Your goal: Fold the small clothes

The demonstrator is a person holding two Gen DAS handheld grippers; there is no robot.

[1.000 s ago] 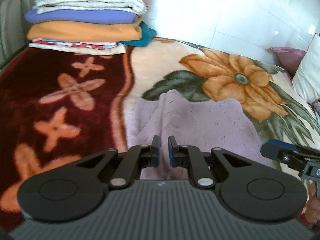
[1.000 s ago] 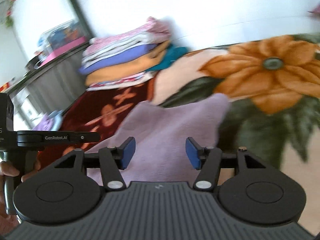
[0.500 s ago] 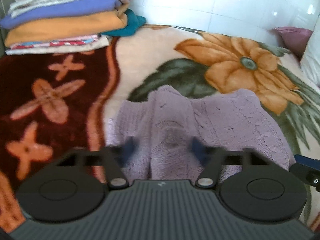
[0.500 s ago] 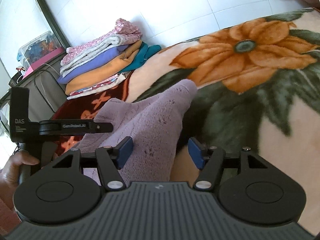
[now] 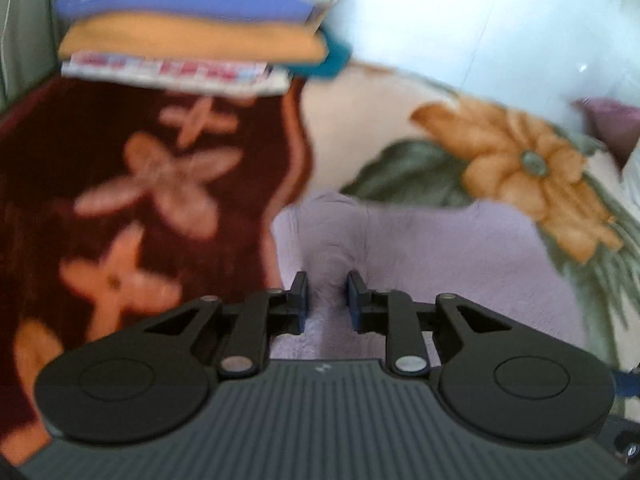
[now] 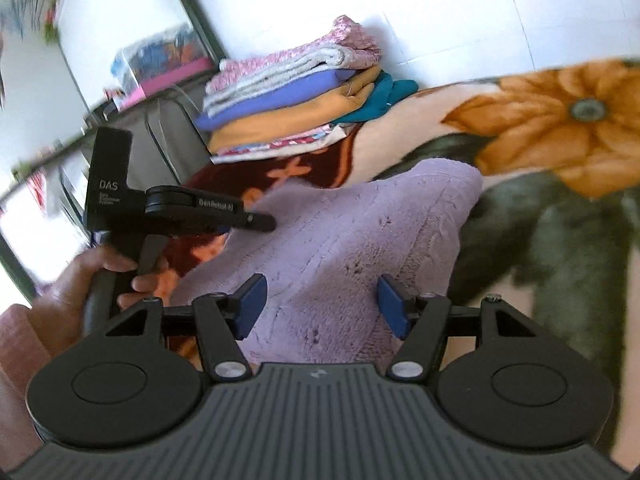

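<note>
One garment: a lilac fuzzy knit top [image 5: 440,260] with fine ribbing, small and soft-looking
Its place: on the blanket [image 5: 360,120] of a bed, straddling the line where the dark red border meets the cream field with the orange flower
Its lie: mostly flat and spread; in the right wrist view [image 6: 360,220] the far end is rounded and bulges up a little over the green leaf print
Its surface: a soft ridge runs up the cloth from just ahead of the left claw; small dark flecks dot the nap near the right claw
Left claw [image 5: 326,280]: narrow, its jaws having just been opening; lilac cloth shows through the slim gap, and the pads are not seen pressing on it
Left claw from the other side [image 6: 260,220]: its tip is over the top's left edge, with a hand [image 6: 76,280] round the grip
Right claw [image 6: 320,284]: wide, holding nothing; the top lies below and between the blue pads [image 6: 250,304], touching neither
Stack [image 5: 192,28]: folded clothes at the bed's far corner against the white tiled wall, pink and grey on top, then blue, orange and a printed piece, with teal poking out on the right
Gap: the stack sits well apart from the top
Sharpness: the left wrist view is blurred
</note>
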